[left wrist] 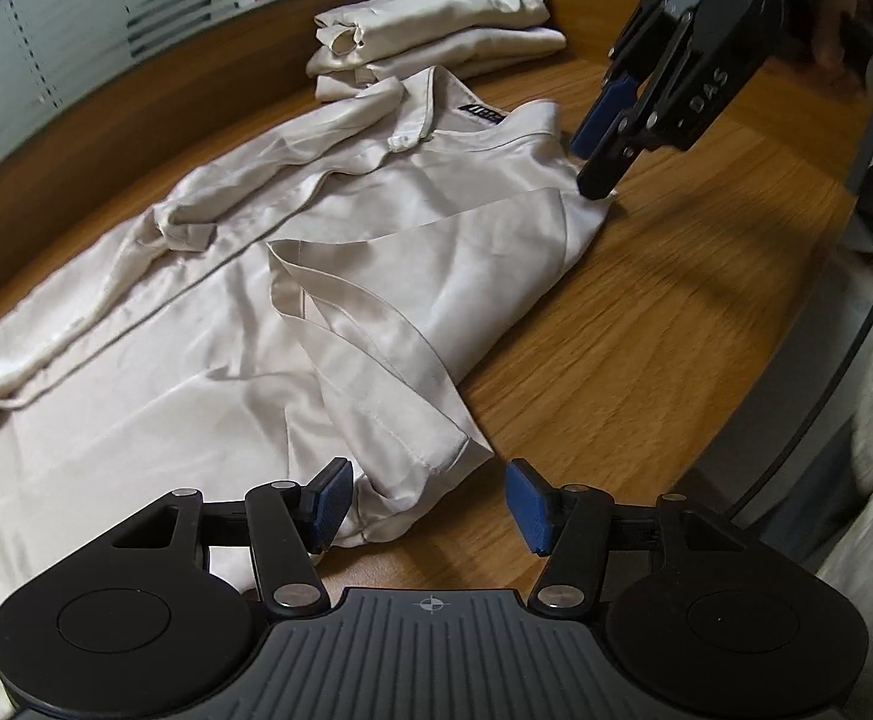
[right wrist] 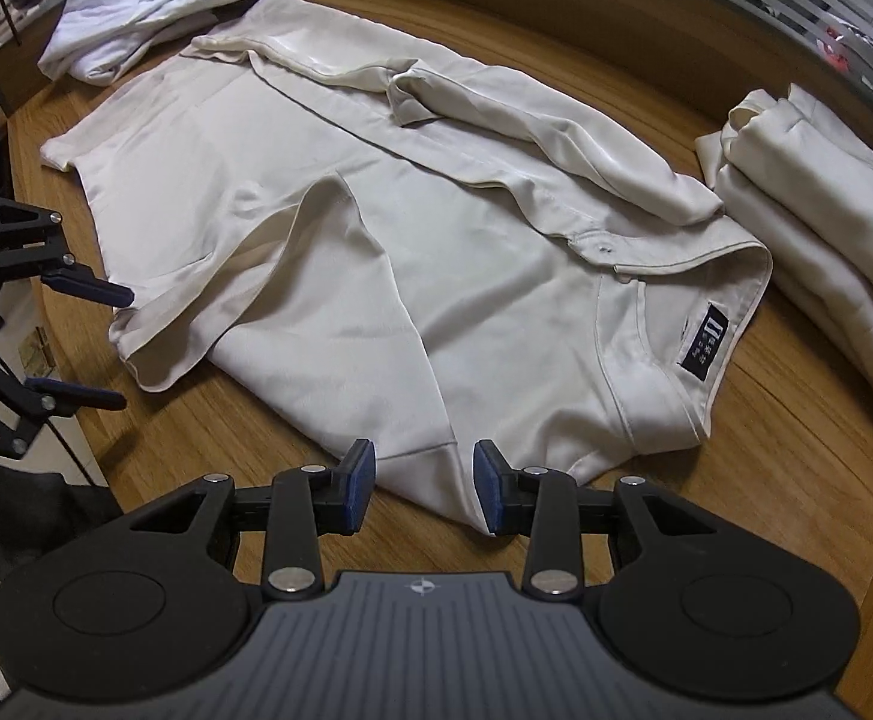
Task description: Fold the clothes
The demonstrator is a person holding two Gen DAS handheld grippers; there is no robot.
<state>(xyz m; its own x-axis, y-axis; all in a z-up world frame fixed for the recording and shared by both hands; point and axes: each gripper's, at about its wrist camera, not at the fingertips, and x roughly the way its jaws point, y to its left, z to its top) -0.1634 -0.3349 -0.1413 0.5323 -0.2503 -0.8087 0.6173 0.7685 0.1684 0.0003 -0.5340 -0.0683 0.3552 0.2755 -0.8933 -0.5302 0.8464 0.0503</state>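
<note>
a cream satin collared shirt [right wrist: 412, 252] lies on the wooden surface [right wrist: 766, 468]. left tongs [left wrist: 430, 504] spread beside its sleeve cuff; right tongs [right wrist: 424, 486] spread, pinching nothing, at its shoulder edge.

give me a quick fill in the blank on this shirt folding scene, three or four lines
The cream shirt lies spread on a ____ table.
Beside its collar sits a ____ of folded cream garments.
The label inside the collar is dark ____.
Both the left gripper and the right gripper have their jaws ____.

Missing words: wooden; stack; blue; open
</note>
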